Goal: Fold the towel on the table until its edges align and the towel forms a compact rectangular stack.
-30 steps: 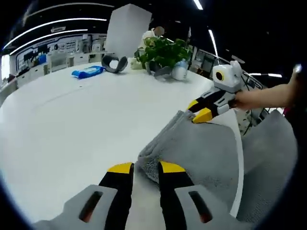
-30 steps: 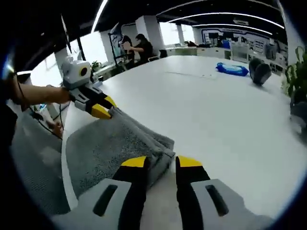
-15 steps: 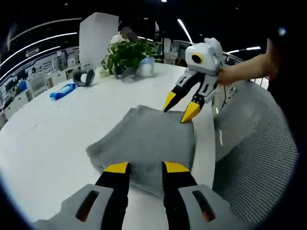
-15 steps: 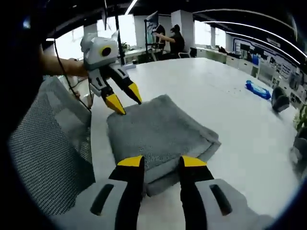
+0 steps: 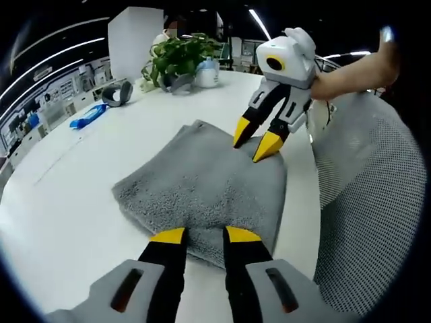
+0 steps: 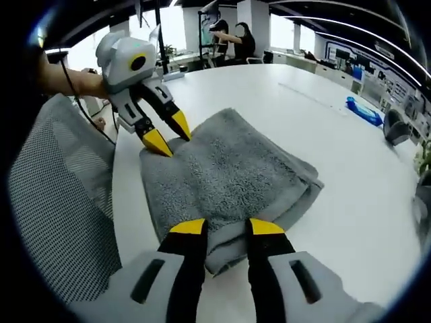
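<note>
Both grippers are hanging unclenched over the grey towel [image 5: 202, 185]: left gripper [image 5: 205, 235] with jaws apart at its near edge, right gripper [image 6: 220, 227] likewise at the opposite corner. Folded towel is lying just ahead of each, beside the table [image 5: 74, 202] edge. Layers are looking slightly offset; a careless regrasp could be dragging them further askew.

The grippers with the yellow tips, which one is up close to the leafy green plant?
The right gripper, with the white box on top, at the towel's far edge toward the plant. The left gripper is at the near edge.
</note>
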Motion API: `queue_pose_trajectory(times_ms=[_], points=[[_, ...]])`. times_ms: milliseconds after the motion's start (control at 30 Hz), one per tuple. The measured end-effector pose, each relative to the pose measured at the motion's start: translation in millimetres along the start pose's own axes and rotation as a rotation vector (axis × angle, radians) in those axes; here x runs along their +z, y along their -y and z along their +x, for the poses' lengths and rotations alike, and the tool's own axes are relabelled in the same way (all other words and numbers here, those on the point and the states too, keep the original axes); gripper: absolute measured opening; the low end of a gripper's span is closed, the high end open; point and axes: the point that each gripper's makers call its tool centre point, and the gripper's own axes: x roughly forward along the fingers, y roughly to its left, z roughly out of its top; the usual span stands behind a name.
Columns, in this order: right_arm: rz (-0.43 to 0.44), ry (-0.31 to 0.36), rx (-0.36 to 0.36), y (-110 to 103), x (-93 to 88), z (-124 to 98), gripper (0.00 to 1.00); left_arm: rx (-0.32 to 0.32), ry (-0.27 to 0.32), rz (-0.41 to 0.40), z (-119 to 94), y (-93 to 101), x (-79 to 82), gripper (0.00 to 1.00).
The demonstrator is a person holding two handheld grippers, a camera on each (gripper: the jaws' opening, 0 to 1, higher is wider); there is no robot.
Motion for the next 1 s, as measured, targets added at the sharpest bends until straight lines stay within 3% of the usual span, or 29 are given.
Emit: queue_pose_trajectory(times_ms=[233, 533, 700, 900, 1000], points=[[-0.003, 0.0, -0.016, 42.7, 16.8, 16.3, 0.2, -0.019, -0.005, -0.028, 17.6, -36.0, 13.3, 0.21], [-0.032, -0.046, -0.076, 89.6, 34.3, 36.8, 0.19, 0.004, -0.042, 0.02, 43.1, -81.7, 31.4, 0.19], [-0.018, 0.004, -0.106, 111.0, 42.3, 43.5, 0.2, 0.029, -0.034, -0.005, 51.8, -105.9, 38.3, 0.19], [0.009, 0.02, -0.116, 114.0, 45.1, 43.5, 0.2, 0.045, -0.02, -0.017, 52.3, -109.4, 40.6, 0.19], [0.13, 0.103, -0.112, 112.0, 48.4, 35.2, 0.21, 0.049, 0.018, 0.0, 43.5, -106.0, 43.5, 0.2]])
